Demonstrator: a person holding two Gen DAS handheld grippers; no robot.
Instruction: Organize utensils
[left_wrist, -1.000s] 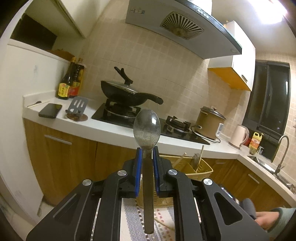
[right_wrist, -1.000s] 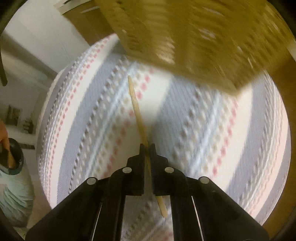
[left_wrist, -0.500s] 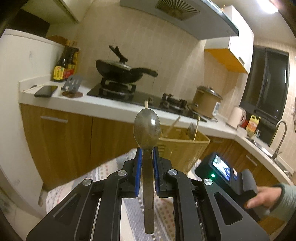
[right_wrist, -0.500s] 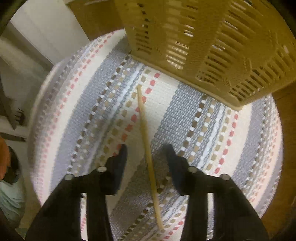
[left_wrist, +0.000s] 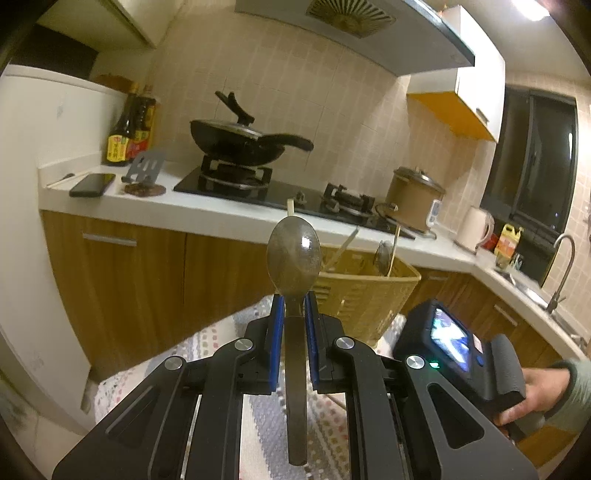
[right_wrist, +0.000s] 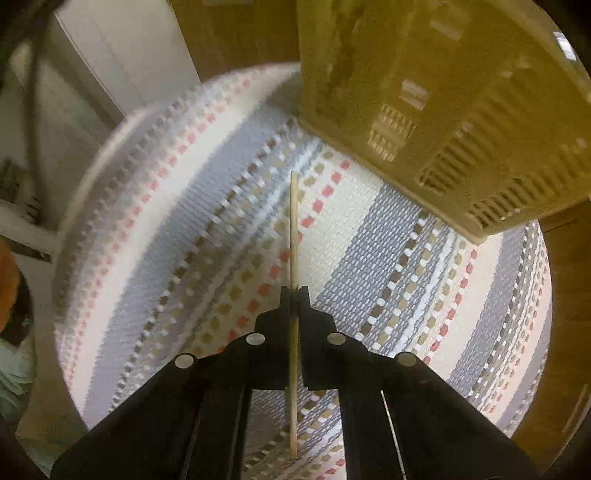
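Half a second ago the right gripper (right_wrist: 294, 295) stood spread over the chopstick (right_wrist: 293, 229); now its fingers pinch it, pointing toward the yellow slotted basket (right_wrist: 461, 122) at the far edge of the striped mat (right_wrist: 207, 206). The left gripper (left_wrist: 294, 306) pinches a metal spoon (left_wrist: 294, 254), bowl up.

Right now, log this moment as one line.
left gripper: shut on spoon | right gripper: shut on chopstick | basket: on striped mat, beyond chopstick
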